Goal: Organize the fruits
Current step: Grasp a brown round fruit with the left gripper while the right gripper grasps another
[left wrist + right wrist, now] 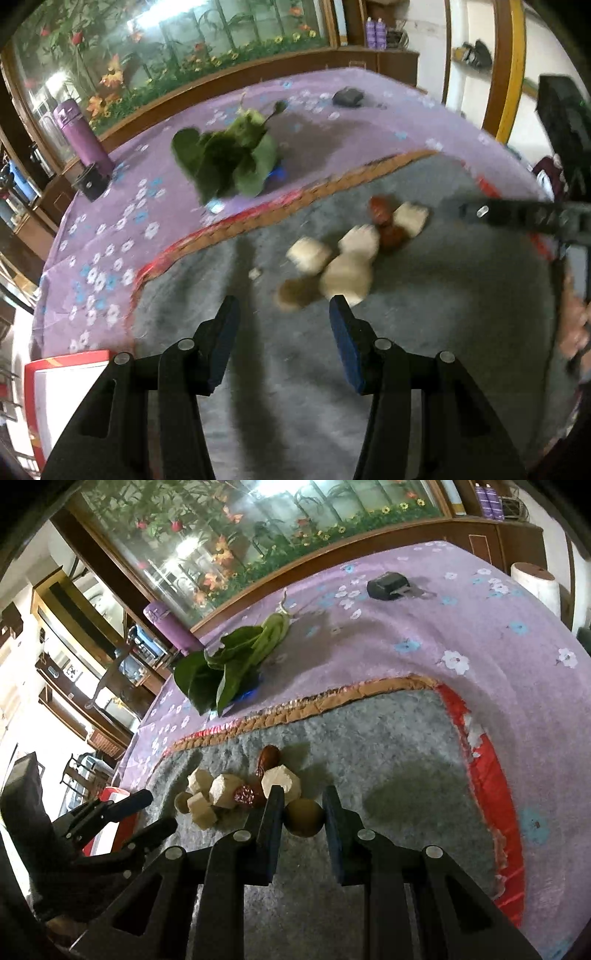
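1. Grey felt mat (388, 746) is your work surface, laid over the purple cloth (480, 620). On that cloth lie the greens (225, 664) at eleven o'clock from your right gripper, well away from the fruit.

2. Your pile (229, 790) sits on the mat: pale faceted chunks with red dates (269, 757) among them. From the right gripper it lies at ten to eleven o'clock, just beside the left finger. From the left gripper it lies at one o'clock, near but not touching.

3. Your left gripper (284, 314) hangs partly open over bare mat with nothing between its fingers. Its view is blurred, so you cannot read the pile's details from there.

4. Your right gripper (303, 805) has its fingers drawn in on the brown ball (303, 818), one pad on each side. It looks gripped, and the ball is low against the mat.

5. That ball is round, so it has no long axis to line up with; the grip line runs nine to three across it.

6. What the next move turns on, in my judgement: the pile crowds your right gripper's nine-to-eleven side, with one pale chunk (281, 780) touching or nearly touching the left finger. Clear mat lies from twelve to three o'clock, so take the ball out that way, and lift before you swing.
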### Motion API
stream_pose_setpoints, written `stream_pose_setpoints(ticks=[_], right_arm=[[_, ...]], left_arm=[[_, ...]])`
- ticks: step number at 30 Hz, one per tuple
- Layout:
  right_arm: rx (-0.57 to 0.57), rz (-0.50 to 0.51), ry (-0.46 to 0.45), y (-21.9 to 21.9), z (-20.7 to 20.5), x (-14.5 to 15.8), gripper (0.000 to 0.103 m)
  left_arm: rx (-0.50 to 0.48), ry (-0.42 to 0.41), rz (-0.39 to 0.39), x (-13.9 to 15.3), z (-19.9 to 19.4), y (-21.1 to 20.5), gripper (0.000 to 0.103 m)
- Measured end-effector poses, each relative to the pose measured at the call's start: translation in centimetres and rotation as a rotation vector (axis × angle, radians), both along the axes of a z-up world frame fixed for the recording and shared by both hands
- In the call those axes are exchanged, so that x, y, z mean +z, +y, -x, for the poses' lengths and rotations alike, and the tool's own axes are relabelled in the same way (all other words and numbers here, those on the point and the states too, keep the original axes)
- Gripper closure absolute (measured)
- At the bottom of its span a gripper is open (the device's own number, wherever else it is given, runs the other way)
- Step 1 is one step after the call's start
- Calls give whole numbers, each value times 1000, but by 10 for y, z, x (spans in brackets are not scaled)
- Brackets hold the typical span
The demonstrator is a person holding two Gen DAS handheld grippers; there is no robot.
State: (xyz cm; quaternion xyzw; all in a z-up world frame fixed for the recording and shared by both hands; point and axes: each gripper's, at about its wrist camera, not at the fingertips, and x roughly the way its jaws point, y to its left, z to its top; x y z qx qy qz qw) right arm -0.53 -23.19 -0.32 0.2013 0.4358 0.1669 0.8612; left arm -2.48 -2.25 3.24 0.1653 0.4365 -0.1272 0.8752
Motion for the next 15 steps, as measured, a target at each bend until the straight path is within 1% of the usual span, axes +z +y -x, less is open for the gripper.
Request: stream_pose_setpoints(ticks=[3,7,11,13,14,15], right_arm=[[5,-8,15,1,-1,-3,80],[5,8,27,3,-2,-6,80],[8,17,35,5,-3,-8,80],[12,26,33,7,-4,-8,80],[14,29,33,7,-4,-8,80],[14,33,32,8,-4,-8,80]], left_arm=[[29,34,14,-9,-11,10,55],[0,50,39,-16,-19,1,55],[-10,43,46,-19,-24,-7,55],[-3,57,81,-21,-30,-3,55],[-1,65,108,-22,-31,0,60],[-9,73,131,-22,-31,1,67]])
